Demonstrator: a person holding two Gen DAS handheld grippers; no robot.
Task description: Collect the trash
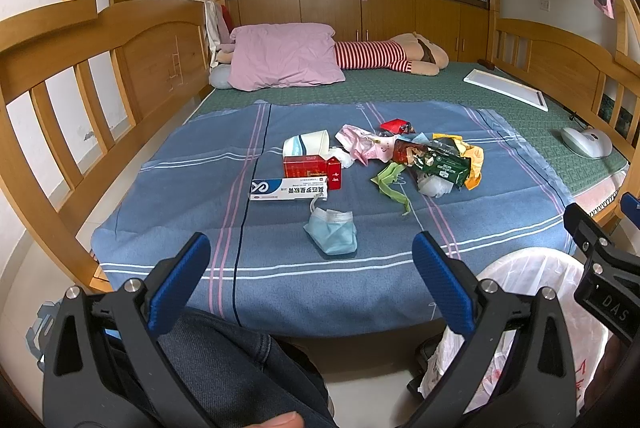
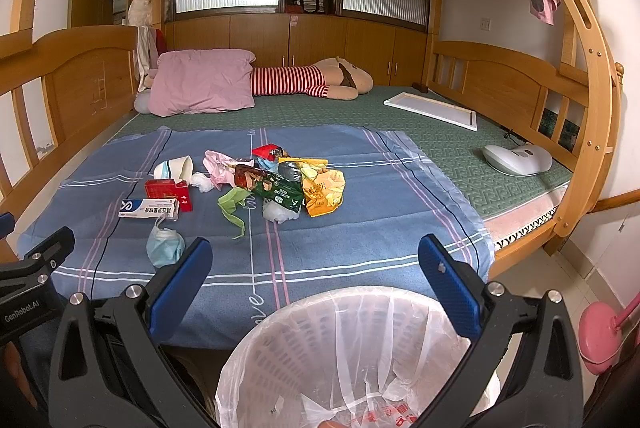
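We held both grippers back from the bed's near edge. Left gripper [image 1: 312,276]: fingers spread wide, holding nothing. Right gripper [image 2: 316,280]: fingers likewise wide apart and bare, above the lined waste basket [image 2: 280,356] standing on the floor just beside the bed. The trash lay mid-way across the blue sheet [image 1: 160,228]: crumpled face mask [image 1: 332,230] nearest us, ointment box [image 1: 289,189] and red carton [image 1: 308,166] beyond, then the wrapper heap [image 1: 432,158]. A bare strip of sheet separated the mask from the near edge. Wooden rails [image 1: 80,96] bounded both sides.
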